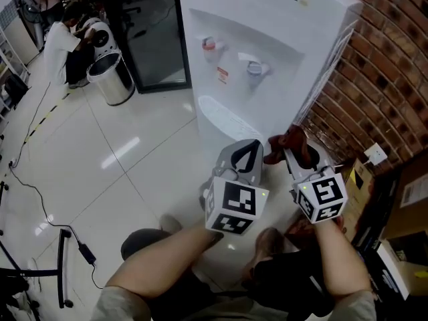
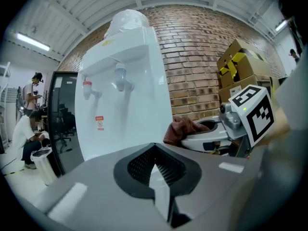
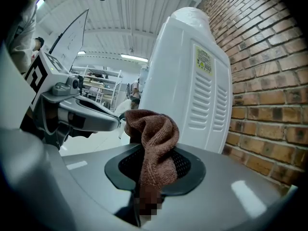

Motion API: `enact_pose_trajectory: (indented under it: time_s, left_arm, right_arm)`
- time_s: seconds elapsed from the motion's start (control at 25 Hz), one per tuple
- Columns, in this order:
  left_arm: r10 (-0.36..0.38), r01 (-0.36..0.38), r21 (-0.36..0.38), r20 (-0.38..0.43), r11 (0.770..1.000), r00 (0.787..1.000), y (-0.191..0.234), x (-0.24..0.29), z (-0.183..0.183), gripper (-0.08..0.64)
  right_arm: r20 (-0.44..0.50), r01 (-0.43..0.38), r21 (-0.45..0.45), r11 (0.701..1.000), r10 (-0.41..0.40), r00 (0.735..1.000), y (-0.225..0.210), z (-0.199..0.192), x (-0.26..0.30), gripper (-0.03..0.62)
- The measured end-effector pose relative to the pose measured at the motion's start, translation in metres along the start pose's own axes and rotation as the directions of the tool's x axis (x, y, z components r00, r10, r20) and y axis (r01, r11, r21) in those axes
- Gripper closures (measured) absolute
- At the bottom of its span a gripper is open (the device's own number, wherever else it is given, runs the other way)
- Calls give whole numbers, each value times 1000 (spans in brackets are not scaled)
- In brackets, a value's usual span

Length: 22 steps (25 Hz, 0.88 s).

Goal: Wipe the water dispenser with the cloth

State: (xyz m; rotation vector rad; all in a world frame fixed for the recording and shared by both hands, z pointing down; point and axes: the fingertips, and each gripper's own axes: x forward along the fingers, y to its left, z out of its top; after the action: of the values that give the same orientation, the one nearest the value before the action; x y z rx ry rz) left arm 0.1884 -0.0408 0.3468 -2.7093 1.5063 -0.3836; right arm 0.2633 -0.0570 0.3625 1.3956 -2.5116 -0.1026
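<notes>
- Your right tongs (image 3: pixel 148 179) are clamped partway on the brown cloth (image 3: pixel 155 137). It bunches up out of the jaws and folds over their tip.
- Your left tongs (image 2: pixel 155 163) are closed jaw to jaw with nothing between them. They sit just beside the right pair, and both point at the dispenser.
- The white water dispenser (image 1: pixel 267 52) stands on the pale tiled floor (image 1: pixel 100 152), straight ahead of both tongs. In the left gripper view you face its front recess. In the right gripper view you see its vented side panel.
- A red brick wall (image 1: pixel 374 79) runs close along the dispenser's right side.
- Cardboard boxes (image 2: pixel 240 66) are stacked against that wall.
- A round metal bin (image 1: pixel 110 79) stands well off to the left, near a seated person.
- The cloth is near the lower right corner of the dispenser's front in the head view. You cannot tell whether it touches the casing.
- A red tap (image 1: pixel 210 45) and a blue tap (image 1: pixel 254 69) sit side by side in the recess, above the tongs.
</notes>
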Motion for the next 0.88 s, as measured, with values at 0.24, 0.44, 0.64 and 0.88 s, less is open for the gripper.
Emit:
enact_pose_trajectory:
  time_s: [0.24,0.44,0.64,0.88]
  left_arm:
    - [23,-23,-2,-56,1000,998,10,-5,-23,560]
    - [13,-6,62,-114,998,993,-1,-5,-51,560]
    - [-53,48,-27,-255,998,966,-21,-1,-100,560]
    - [-36,20,-46,-365,999,930,-19,8,-156,560]
  right_arm:
    - [-114,-28,-6,1000,27,993,12,-34,6,500]
    - [-290,-85,-28,996,73,954,32,-87,17,492]
    - [-423,-101,27,995,103,900,38,-137,28,485]
    - [-543,-109,133,985,165,823,50,-190,38,483]
